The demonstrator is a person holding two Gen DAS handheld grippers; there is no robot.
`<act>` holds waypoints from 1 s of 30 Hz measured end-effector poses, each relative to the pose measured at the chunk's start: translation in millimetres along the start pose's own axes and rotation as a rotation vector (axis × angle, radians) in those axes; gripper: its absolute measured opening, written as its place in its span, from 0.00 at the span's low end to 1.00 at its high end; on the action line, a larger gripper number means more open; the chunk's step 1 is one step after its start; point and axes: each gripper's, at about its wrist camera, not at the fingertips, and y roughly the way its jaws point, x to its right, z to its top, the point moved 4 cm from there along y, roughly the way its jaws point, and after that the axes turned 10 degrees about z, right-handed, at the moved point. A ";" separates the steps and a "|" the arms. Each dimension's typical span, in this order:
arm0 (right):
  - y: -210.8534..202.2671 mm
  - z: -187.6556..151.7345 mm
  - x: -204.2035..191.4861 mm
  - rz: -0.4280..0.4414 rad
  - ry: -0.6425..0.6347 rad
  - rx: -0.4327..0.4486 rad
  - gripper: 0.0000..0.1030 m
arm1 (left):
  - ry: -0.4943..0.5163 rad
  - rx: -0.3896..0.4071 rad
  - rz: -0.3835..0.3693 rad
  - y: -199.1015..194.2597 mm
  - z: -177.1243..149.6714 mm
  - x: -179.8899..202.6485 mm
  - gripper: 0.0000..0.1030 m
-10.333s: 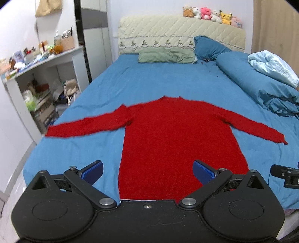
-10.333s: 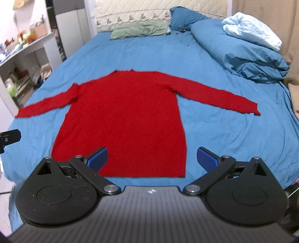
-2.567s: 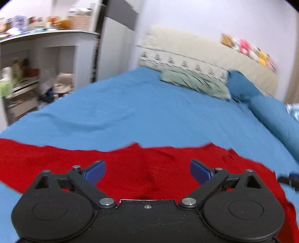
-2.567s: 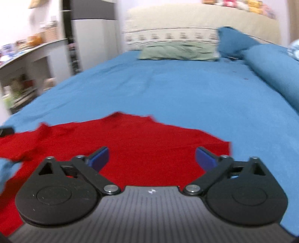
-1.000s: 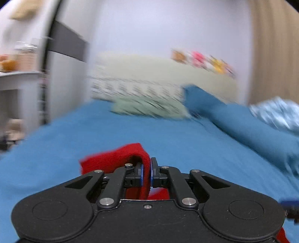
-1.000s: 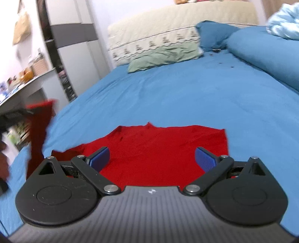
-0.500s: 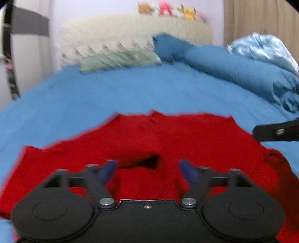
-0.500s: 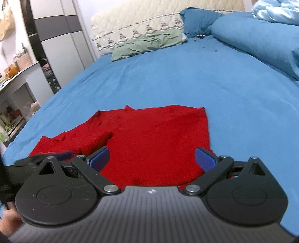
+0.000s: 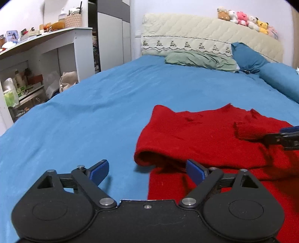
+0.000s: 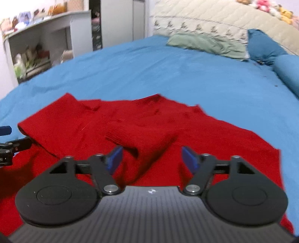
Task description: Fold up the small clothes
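A red knit sweater [image 9: 205, 136] lies on the blue bed [image 9: 93, 104], both sleeves folded in across its body. My left gripper [image 9: 147, 171] is open and empty, low over the sweater's left folded edge. My right gripper [image 10: 151, 158] is open and empty, just above the cuff of the folded sleeve [image 10: 138, 140] at the sweater's middle [image 10: 205, 149]. The right gripper's fingertips [image 9: 287, 130] show at the right edge of the left wrist view, beside that cuff [image 9: 248, 130].
A green pillow [image 9: 200, 59] and a blue pillow [image 9: 246, 56] lie at the headboard [image 9: 205, 37], with plush toys [image 9: 244, 17] on top. A white shelf unit [image 9: 43, 56] full of items stands left of the bed. A rolled blue duvet [image 9: 282, 78] lies at the right.
The left gripper has let go of the sleeve it carried across, opened, and drawn back to the sweater's left edge. The right gripper has moved in over the folded sleeve's cuff.
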 end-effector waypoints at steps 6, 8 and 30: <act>3.3 5.4 17.8 -0.046 0.071 0.048 0.32 | -0.044 -0.019 -0.019 16.4 -0.1 7.6 0.85; -18.9 1.6 36.6 -0.060 0.184 0.107 0.32 | -0.048 -0.017 -0.023 18.7 -0.6 4.3 0.85; -50.5 -51.1 102.8 -0.057 0.569 0.130 0.45 | -0.089 -0.023 -0.058 28.9 -4.3 -5.0 0.85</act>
